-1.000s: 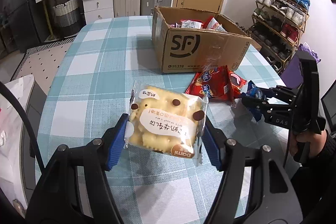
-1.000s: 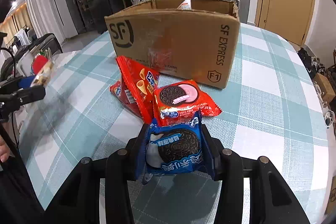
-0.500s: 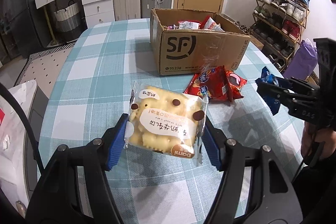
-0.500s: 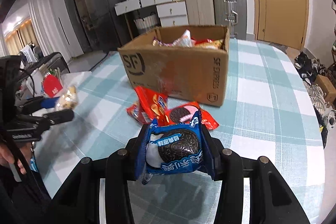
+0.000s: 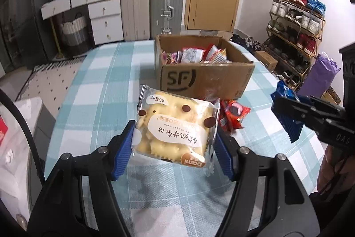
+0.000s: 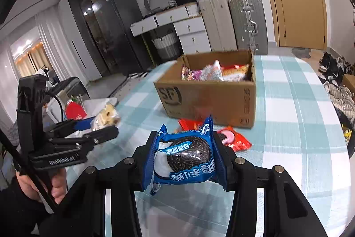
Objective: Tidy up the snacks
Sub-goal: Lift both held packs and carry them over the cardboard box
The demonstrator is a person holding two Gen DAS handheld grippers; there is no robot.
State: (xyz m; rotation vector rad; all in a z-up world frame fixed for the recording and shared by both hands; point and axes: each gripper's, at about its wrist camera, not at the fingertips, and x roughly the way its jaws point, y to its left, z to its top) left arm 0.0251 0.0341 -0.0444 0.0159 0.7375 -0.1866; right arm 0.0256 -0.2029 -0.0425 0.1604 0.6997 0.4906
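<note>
Left gripper clamping a yellow cracker packet between blue pads, holding it clear above the checked tablecloth. Right gripper pinching a blue cookie packet at both side edges, likewise lifted off the cloth. Both packets hanging short of the cardboard box, standing open-topped toward the far side of the table, already holding several wrapped snacks. Two red snack packets lying on the cloth just in front of the box, touching each other, one partly hidden behind the cracker packet. Bare hand gripping the left gripper's handle in the right wrist view. Suitcases standing against the back wall.
</note>
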